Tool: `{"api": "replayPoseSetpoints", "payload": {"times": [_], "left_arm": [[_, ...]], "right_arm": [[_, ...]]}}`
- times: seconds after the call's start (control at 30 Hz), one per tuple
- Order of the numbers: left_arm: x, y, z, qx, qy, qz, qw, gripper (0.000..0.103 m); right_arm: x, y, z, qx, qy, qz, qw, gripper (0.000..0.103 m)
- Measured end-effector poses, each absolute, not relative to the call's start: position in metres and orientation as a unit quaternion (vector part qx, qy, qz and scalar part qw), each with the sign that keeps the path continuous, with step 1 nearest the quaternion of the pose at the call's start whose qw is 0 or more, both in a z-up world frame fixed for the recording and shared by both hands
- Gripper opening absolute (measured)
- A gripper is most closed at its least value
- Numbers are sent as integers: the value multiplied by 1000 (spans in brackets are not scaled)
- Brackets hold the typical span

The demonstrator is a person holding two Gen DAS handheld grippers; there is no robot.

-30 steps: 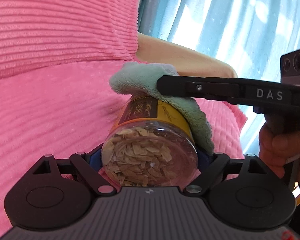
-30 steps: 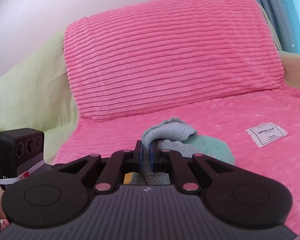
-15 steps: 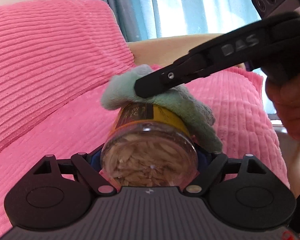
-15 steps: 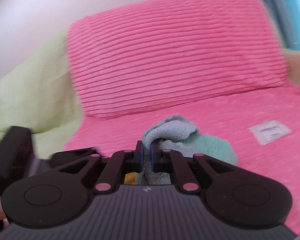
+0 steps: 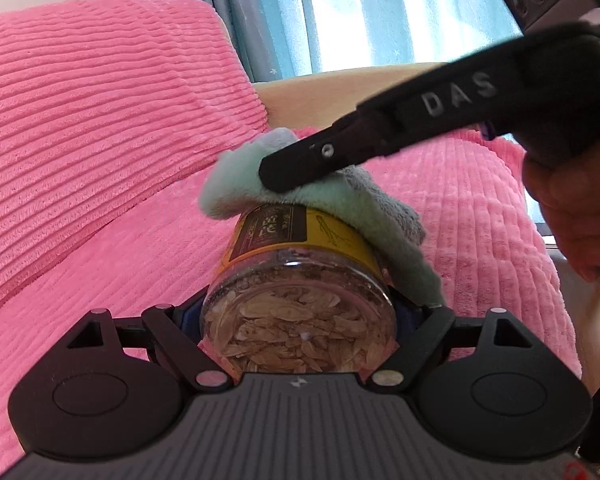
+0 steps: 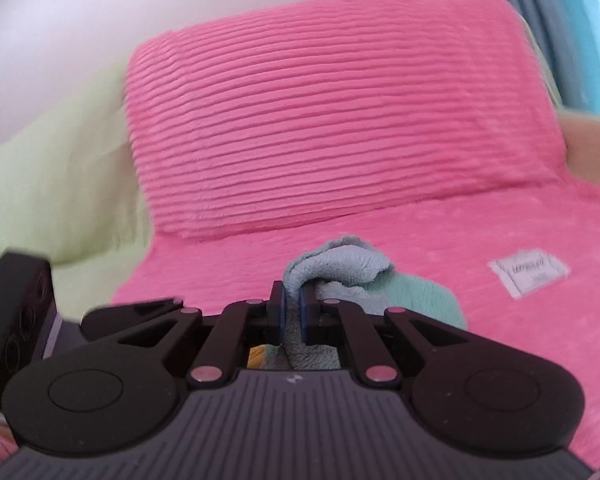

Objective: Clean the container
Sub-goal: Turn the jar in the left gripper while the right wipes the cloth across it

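Mid-wipe: left gripper (image 5: pixel 298 316) clamps the jar (image 5: pixel 300 280), right gripper (image 6: pixel 293 312) pinches the cloth (image 6: pixel 340 272) over its far side; near end looks unwiped.

Daylight floods a pink sofa

Bright daylight pours through the blue curtain (image 5: pixel 340 16), blowing out its centre. The left wrist view is sharp; the right wrist view smears with motion blur, especially the pink cushion (image 6: pixel 332 112). Fisheye bending curves both frames' edges.

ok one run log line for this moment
step: wiping jar | left gripper: shut on jar | right gripper: shut on cloth, pressed on jar top | over pink sofa
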State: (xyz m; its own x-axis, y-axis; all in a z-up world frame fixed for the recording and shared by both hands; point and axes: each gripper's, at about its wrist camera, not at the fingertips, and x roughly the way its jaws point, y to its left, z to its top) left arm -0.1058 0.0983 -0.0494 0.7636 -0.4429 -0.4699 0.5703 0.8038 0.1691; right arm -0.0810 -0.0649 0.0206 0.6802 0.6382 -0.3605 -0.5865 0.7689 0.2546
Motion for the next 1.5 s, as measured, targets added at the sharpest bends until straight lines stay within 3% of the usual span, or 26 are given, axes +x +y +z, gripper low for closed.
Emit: {"api": "replayPoseSetpoints", "payload": {"times": [0.27,0.7,1.2,1.3,1.5], "left_arm": [[-100,97,-50,147,215,-272,926,85],[-75,117,-52,0,282,-281,917,87],[-73,101,-56,-54,288,-272,917,86],[-78,94,-55,-27,274,-267,924,85],[-95,77,-51,143,224,-239,934,85]], "right_arm": [[-80,-66,20,59,215,308,925,4],[-75,-68,20,55,213,295,930,5],[-79,-66,21,52,212,285,933,5],[-79,-66,21,51,212,283,934,5],[-80,-65,23,36,213,306,927,6]]}}
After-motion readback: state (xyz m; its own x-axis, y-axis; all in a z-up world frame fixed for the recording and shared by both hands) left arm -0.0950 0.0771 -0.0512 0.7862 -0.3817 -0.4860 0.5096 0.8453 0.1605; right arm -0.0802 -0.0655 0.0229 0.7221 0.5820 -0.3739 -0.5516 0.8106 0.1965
